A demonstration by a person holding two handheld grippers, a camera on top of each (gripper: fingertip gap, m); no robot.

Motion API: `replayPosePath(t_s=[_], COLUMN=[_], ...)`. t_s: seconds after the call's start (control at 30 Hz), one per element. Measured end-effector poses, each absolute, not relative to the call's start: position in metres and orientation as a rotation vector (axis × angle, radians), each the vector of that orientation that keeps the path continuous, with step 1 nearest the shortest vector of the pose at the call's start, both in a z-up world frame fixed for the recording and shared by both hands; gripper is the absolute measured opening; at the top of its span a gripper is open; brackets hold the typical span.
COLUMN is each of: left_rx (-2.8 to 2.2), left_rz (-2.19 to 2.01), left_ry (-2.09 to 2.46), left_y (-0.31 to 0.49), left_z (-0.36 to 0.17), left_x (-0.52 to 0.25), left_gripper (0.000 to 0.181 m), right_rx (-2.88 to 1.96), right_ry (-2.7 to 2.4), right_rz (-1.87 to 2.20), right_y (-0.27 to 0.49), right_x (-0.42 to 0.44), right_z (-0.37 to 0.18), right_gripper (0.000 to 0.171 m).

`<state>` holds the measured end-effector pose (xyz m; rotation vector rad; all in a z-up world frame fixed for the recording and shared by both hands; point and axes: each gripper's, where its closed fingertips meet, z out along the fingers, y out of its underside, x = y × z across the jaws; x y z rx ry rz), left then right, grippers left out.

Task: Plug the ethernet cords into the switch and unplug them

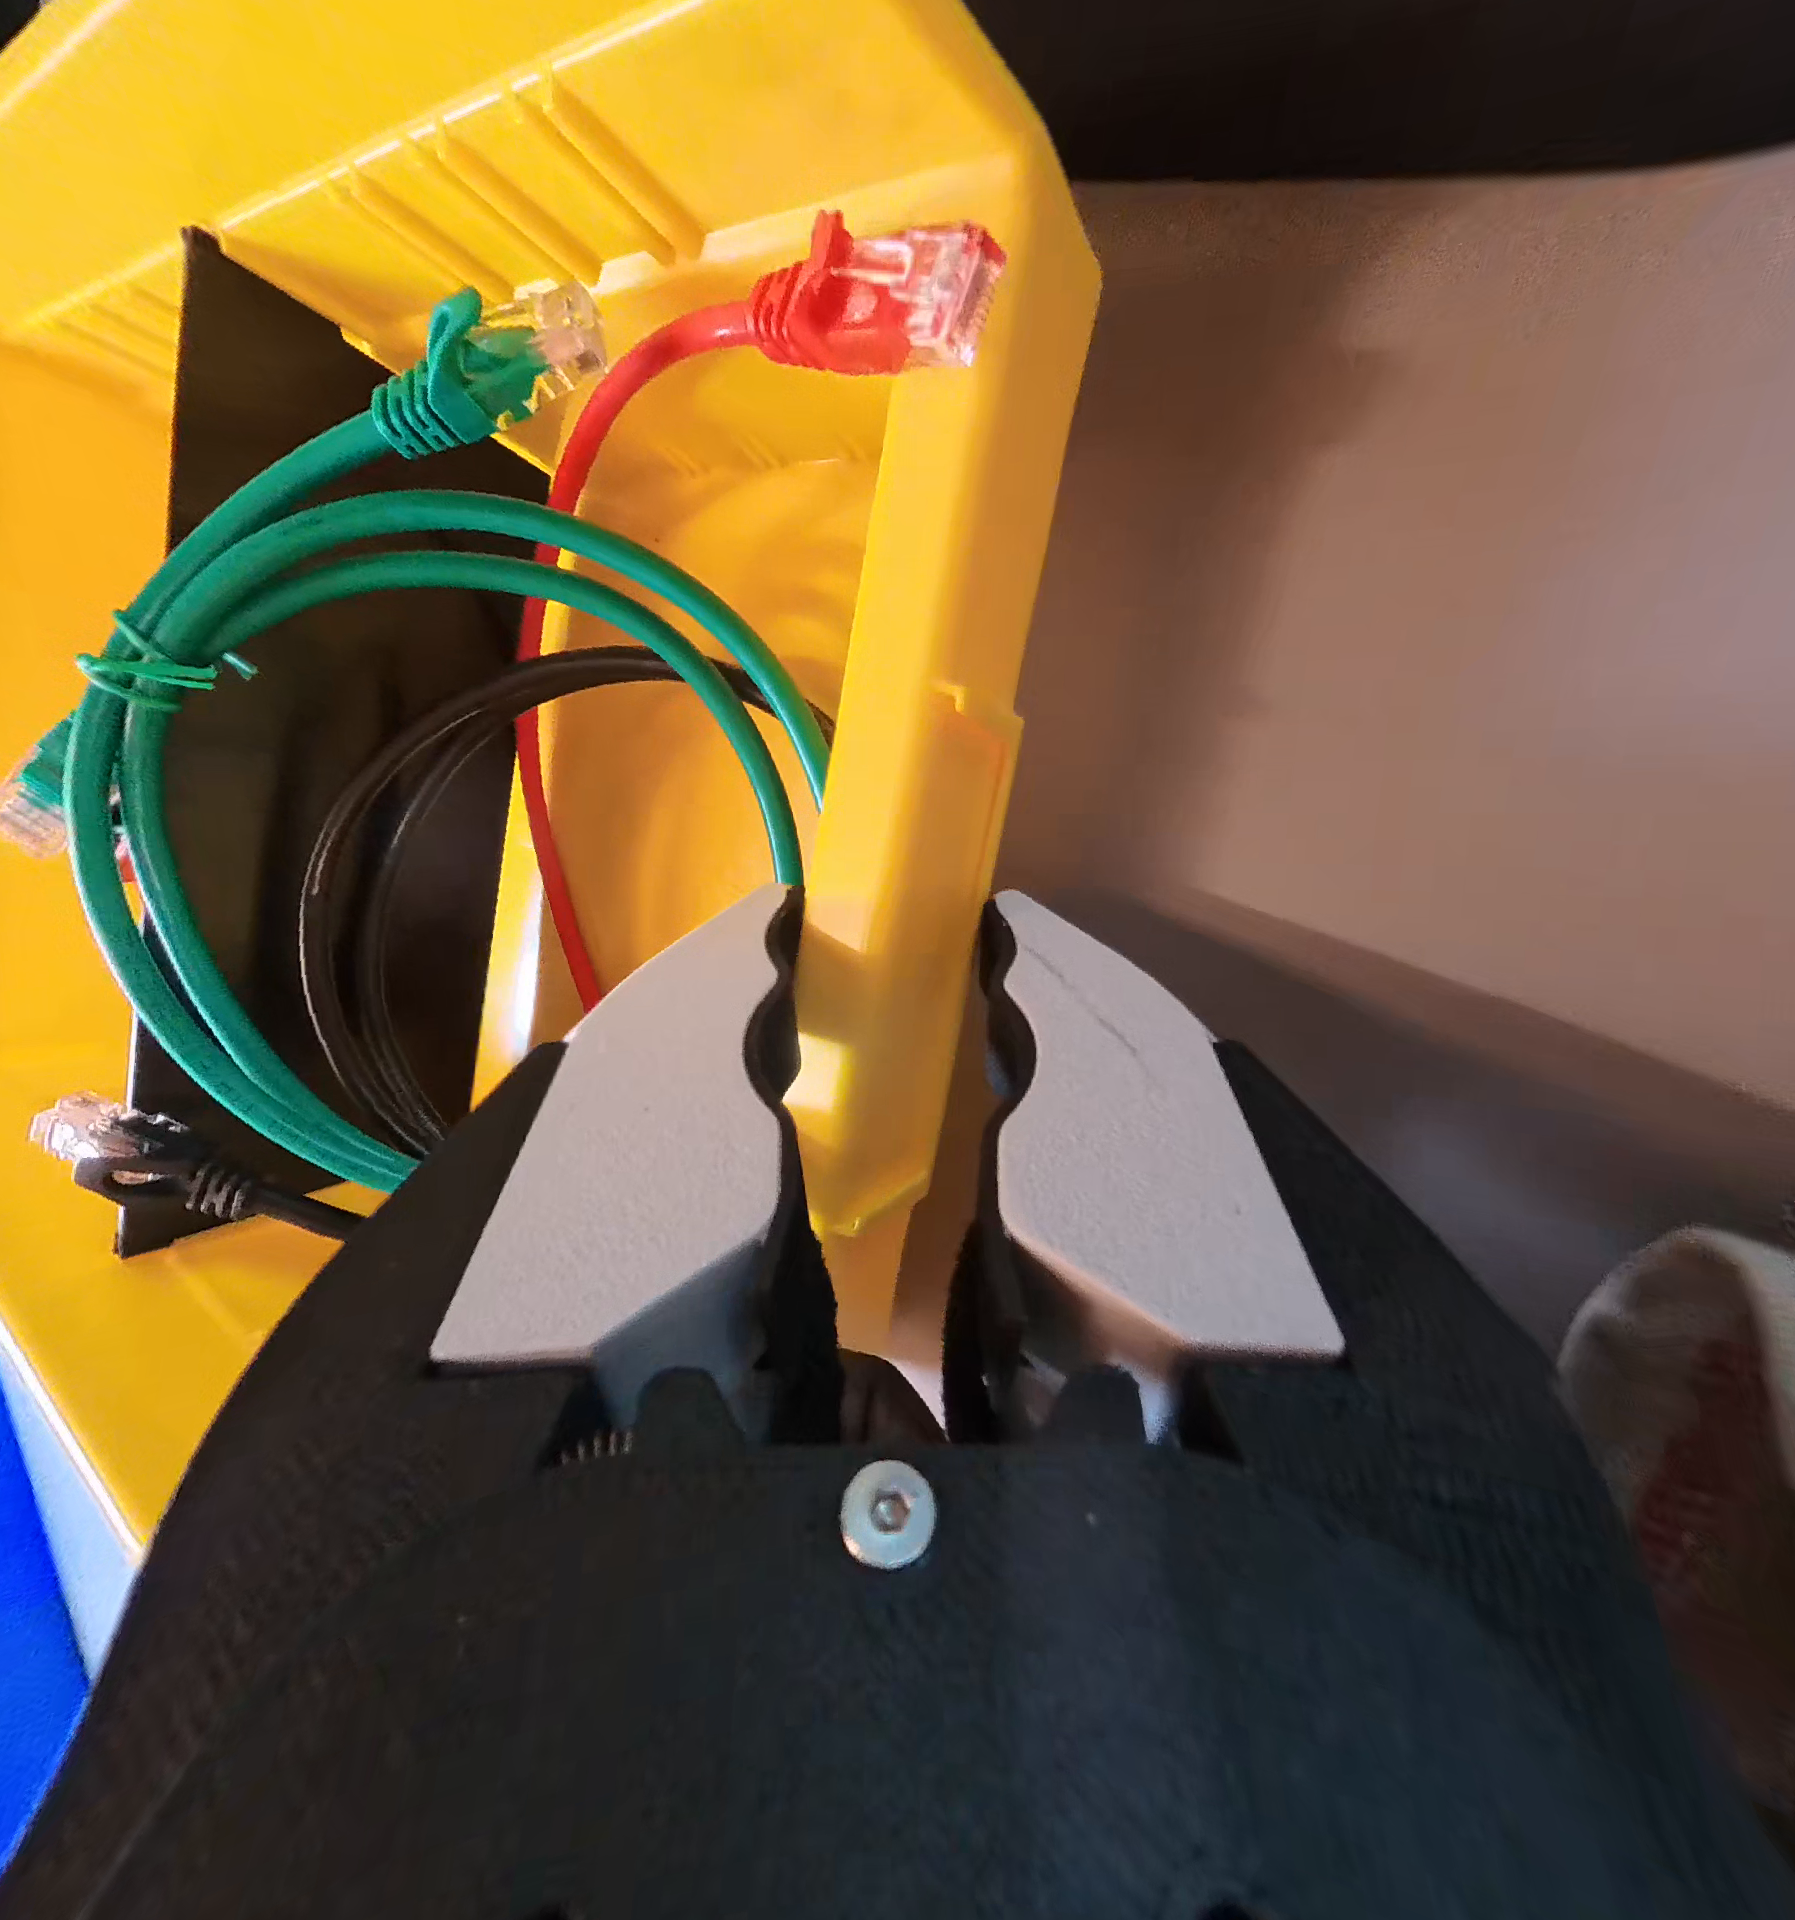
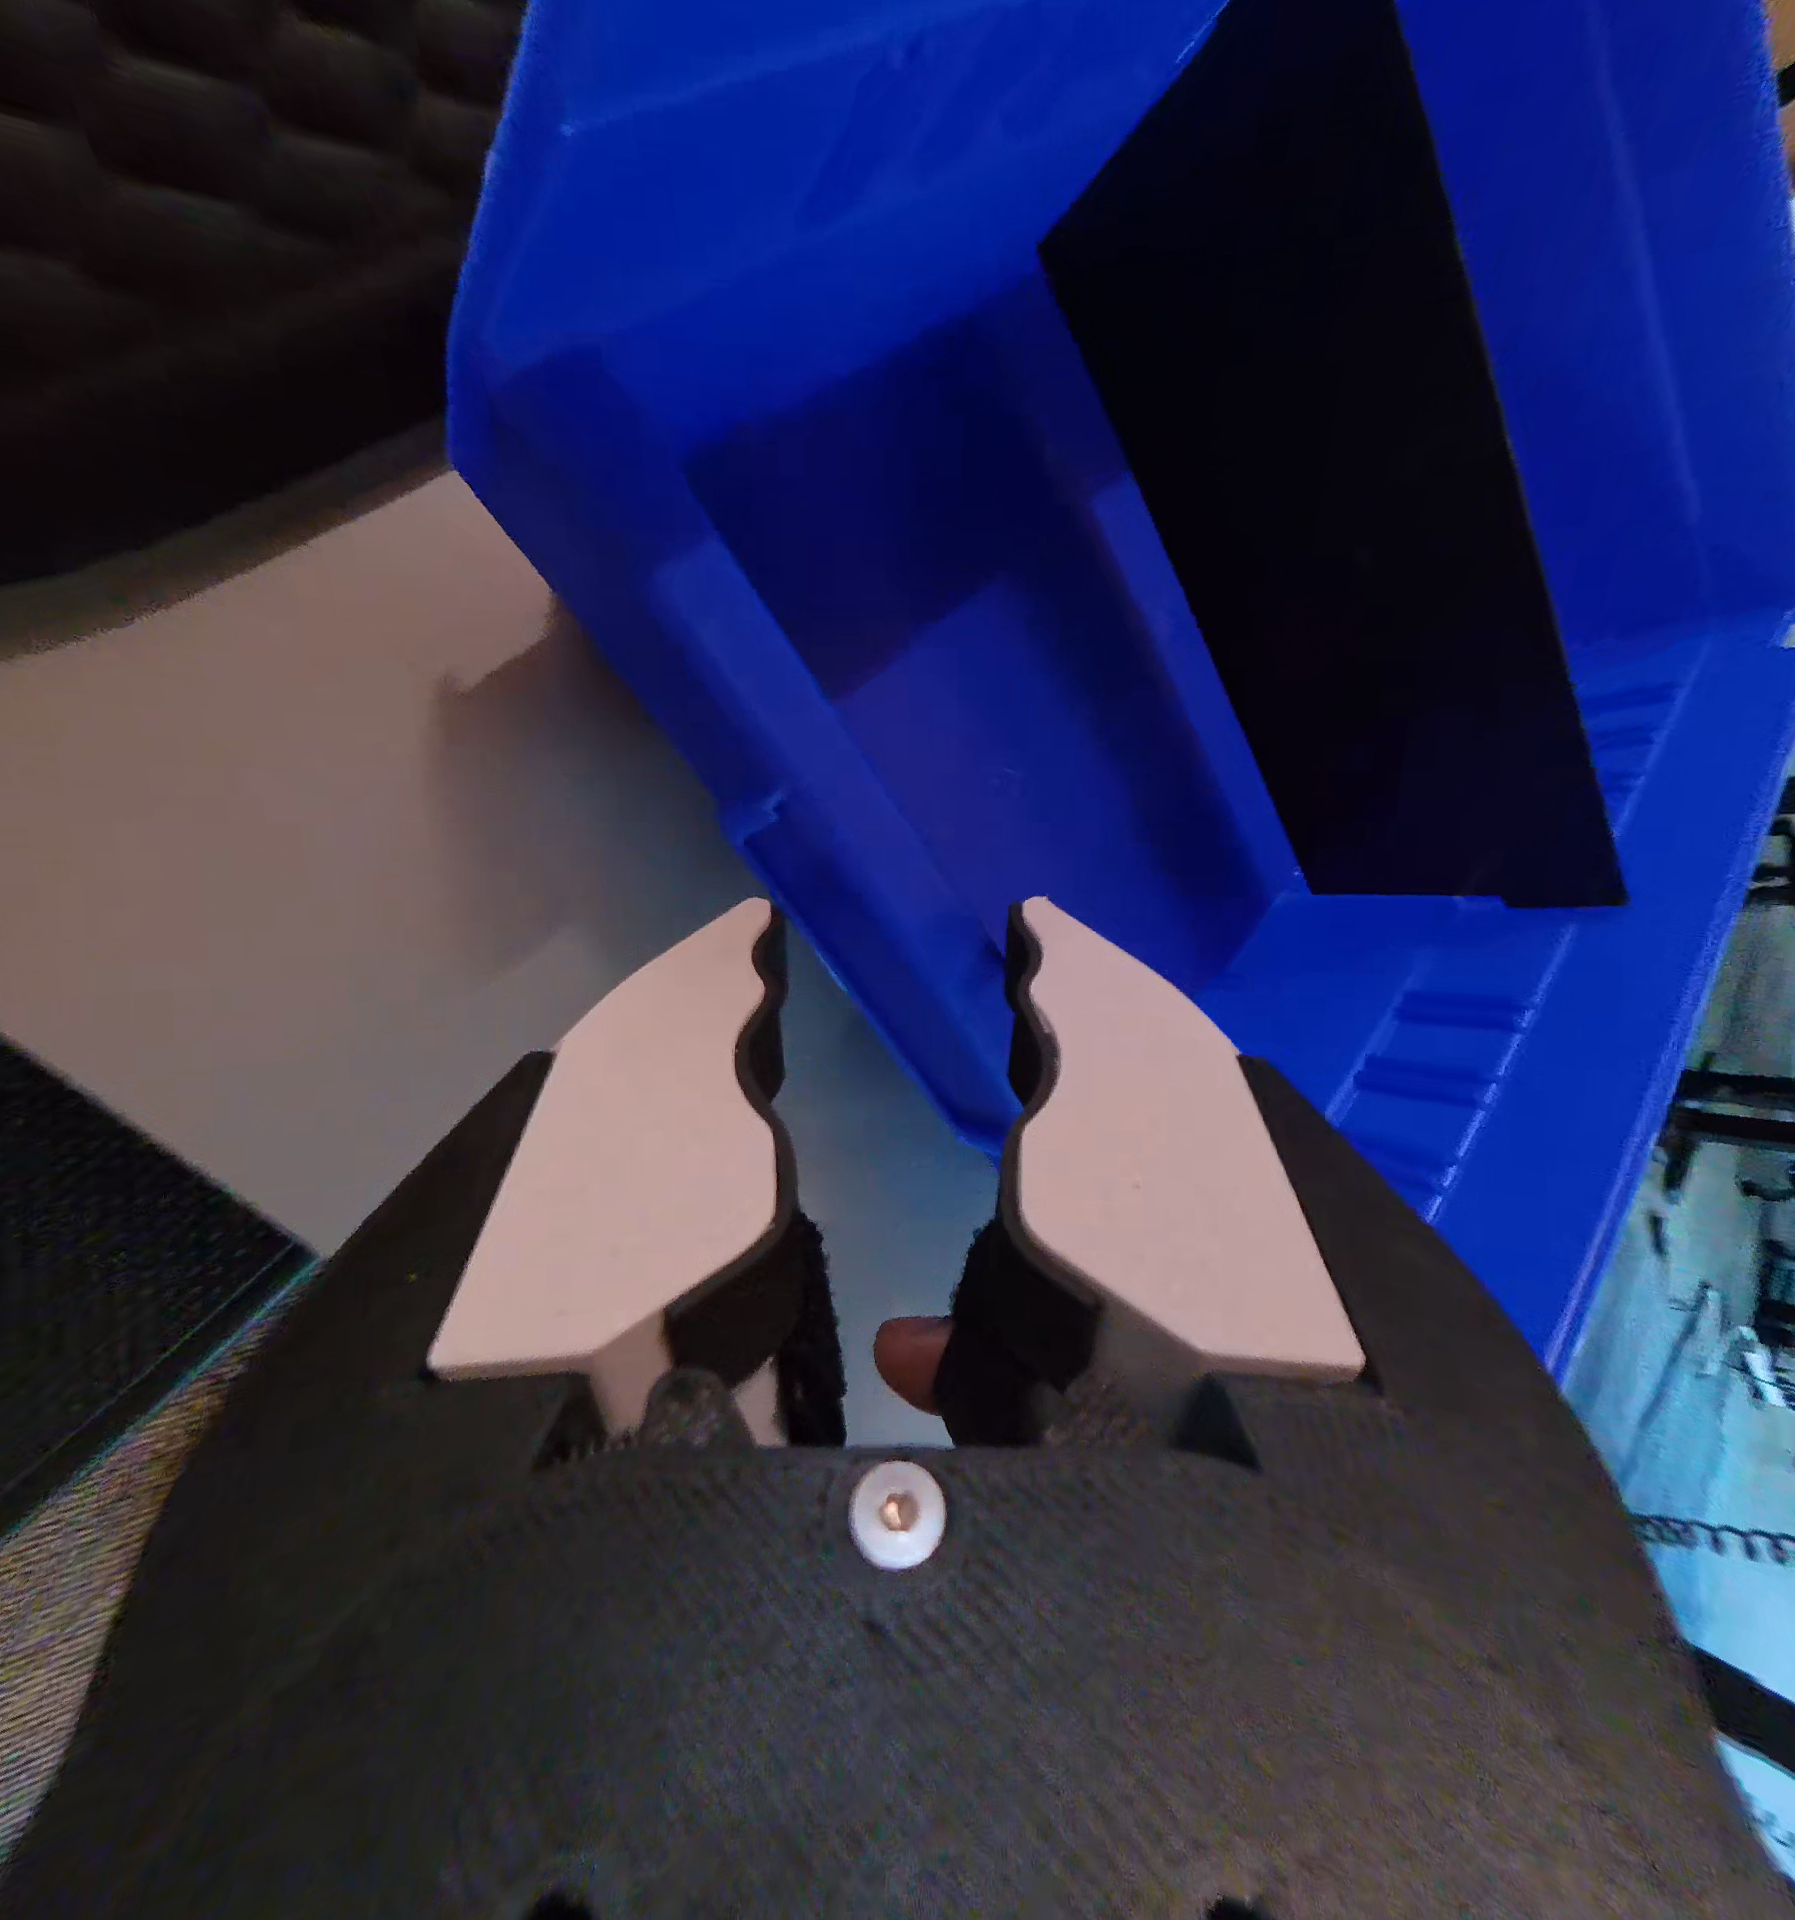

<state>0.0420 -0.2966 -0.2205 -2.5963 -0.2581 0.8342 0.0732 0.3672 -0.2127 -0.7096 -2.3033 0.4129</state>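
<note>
Left gripper (image 1: 888, 914): your fingers are clamped on the side wall of the yellow bin (image 1: 934, 665), one finger inside the wall, one outside.
Right gripper (image 2: 895, 920): your fingers stand parted astride the rim of the blue bin (image 2: 872, 364). The right finger touches the rim; a gap shows beside the left finger, so no firm grip is confirmed.
Fingertip (image 2: 912, 1351): a person's fingertip shows between the finger bases of your right gripper.
Black cord (image 1: 373, 935): coiled low in the yellow bin against the black divider (image 1: 249, 436), its clear plug near the bin's lower left corner.
Green cord (image 1: 249, 582): coiled and bound with a green twist tie (image 1: 145, 670), lying over the black coil; one plug points toward the bin's far wall, the other lies at the left wall.
Red cord (image 1: 550, 727): runs up from beside your left finger; its plug rests at the far right corner, against the side wall you grip.
Blue bin interior: a black divider panel (image 2: 1329, 499); no cords seen inside.
Table (image 2: 249, 779): pale surface beneath the blue bin.
Switch: not in either view.
Writing: no legible markings found.
</note>
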Motion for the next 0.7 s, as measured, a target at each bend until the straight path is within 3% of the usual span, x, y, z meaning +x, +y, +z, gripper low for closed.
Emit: replayPosePath(t_s=[0.4,0.53,0.63,0.7], left_rx=[-2.423,-1.965,-1.721,-1.709], left_rz=[0.755,0.490,0.603,0.684], left_ry=[-0.374,-0.349,-0.406,-0.540], left_y=[-0.291,-0.249,-0.248,-0.259], left_z=[-0.210,-0.128,-0.057,-0.035], left_x=[0.061,0.088,0.063,0.027], left_gripper=[0.042,0.060,0.083,0.086], right_rx=[-0.760,-0.720,-0.576,-0.503], right_ry=[-2.318,-2.151,-2.028,-1.997], right_rz=[0.533,0.830,0.947,0.982], right_y=[0.359,0.337,0.318,0.305], right_x=[0.084,0.084,0.084,0.085], right_z=[-0.208,-0.170,-0.136,-0.122], right_gripper=[0.048,0.067,0.071,0.071])
